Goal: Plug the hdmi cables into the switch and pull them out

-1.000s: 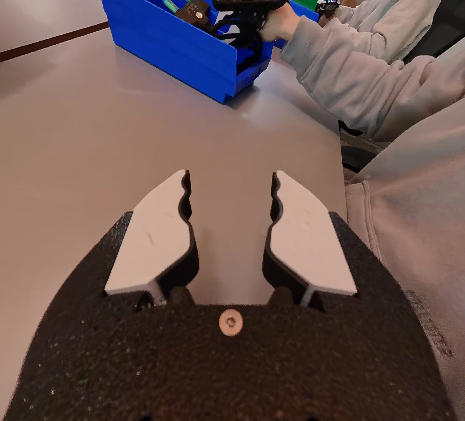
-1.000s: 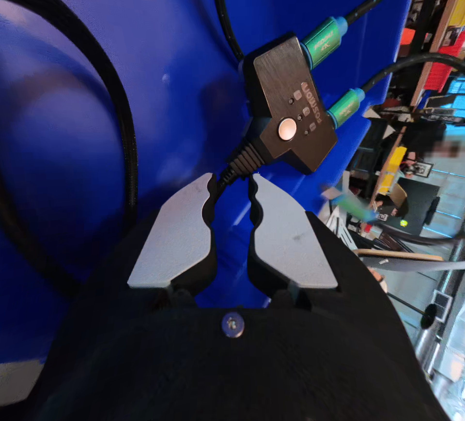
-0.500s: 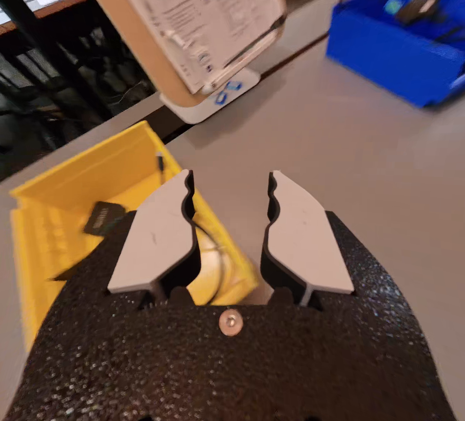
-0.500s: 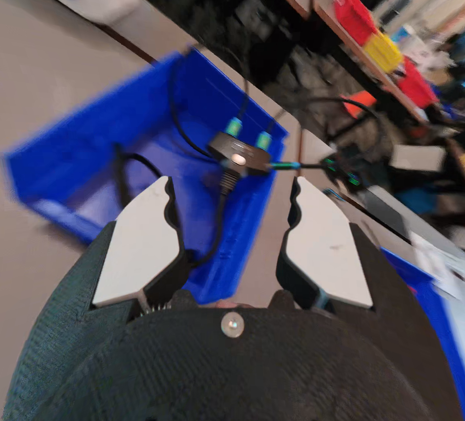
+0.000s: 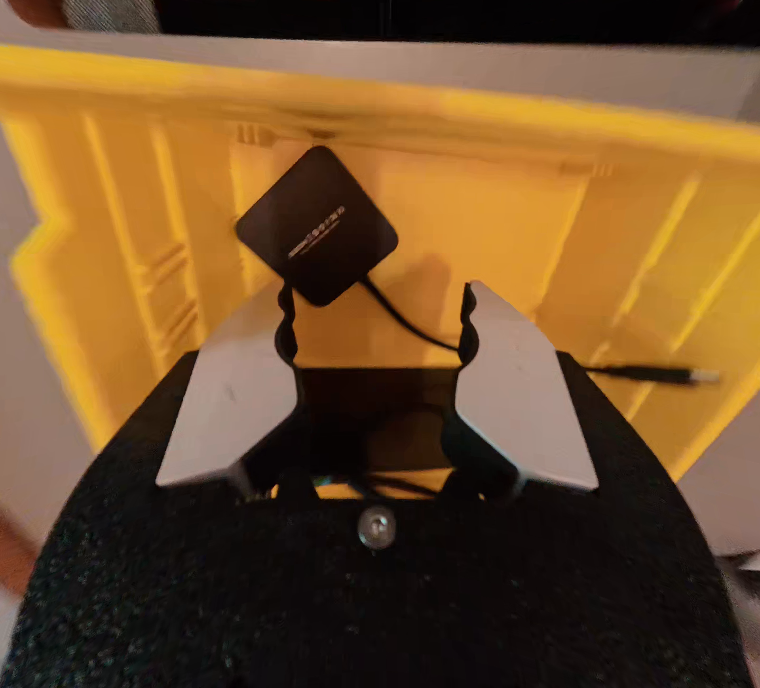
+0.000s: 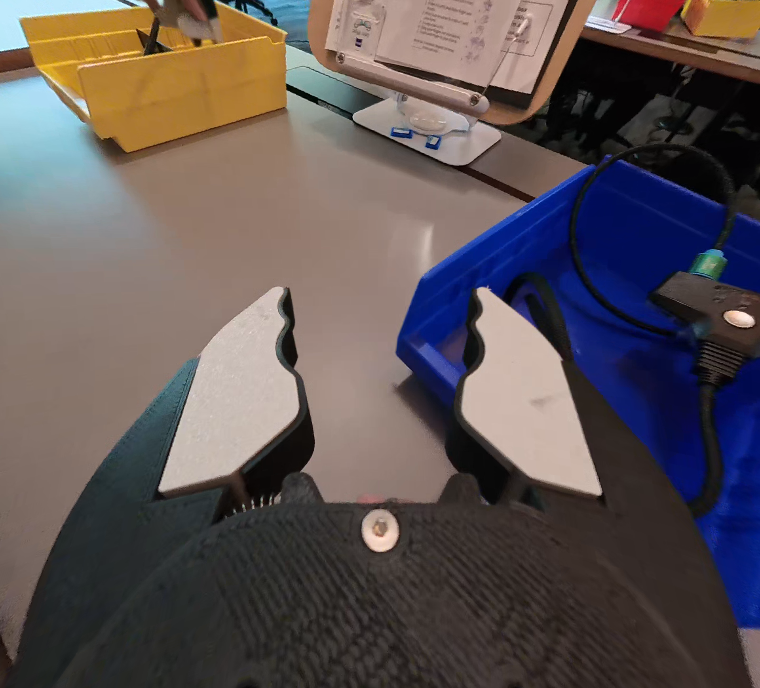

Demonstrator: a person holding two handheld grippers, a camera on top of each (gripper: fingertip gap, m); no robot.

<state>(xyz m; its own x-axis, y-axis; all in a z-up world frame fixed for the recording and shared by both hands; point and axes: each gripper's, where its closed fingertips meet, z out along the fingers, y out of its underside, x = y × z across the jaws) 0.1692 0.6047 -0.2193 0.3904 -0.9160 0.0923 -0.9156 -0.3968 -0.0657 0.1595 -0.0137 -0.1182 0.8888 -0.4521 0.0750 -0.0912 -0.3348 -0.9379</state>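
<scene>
My left claw (image 5: 378, 298) is hanging over the yellow bin (image 5: 473, 215), spread wide with nothing between the fingers. Down in the bin there's a flat black square box (image 5: 316, 226) turned like a diamond, leaning up near the far wall, with a thin black cord (image 5: 403, 322) running off its lower corner and passing behind my right finger. A small plug (image 5: 658, 375) with a metal tip lies on the bin floor off to the right; can't tell for sure if it's the end of that same cord. Everything's a bit smeared on this side.

My right claw (image 6: 380, 310) is also spread wide, holding nothing, parked above the bare desk (image 6: 246, 236) just beside the near corner of the blue bin (image 6: 514, 240). The switch (image 6: 711, 310) sits inside that bin toward its right side, a black body with a round silver button, a green-tipped hdmi cable (image 6: 707, 263) plugged into its far end and a thick ribbed lead (image 6: 715, 413) dropping off the near end. From this side the yellow bin sits at the far left corner of the desk, and a paper stand (image 6: 444, 10) is at the desk's far edge.
</scene>
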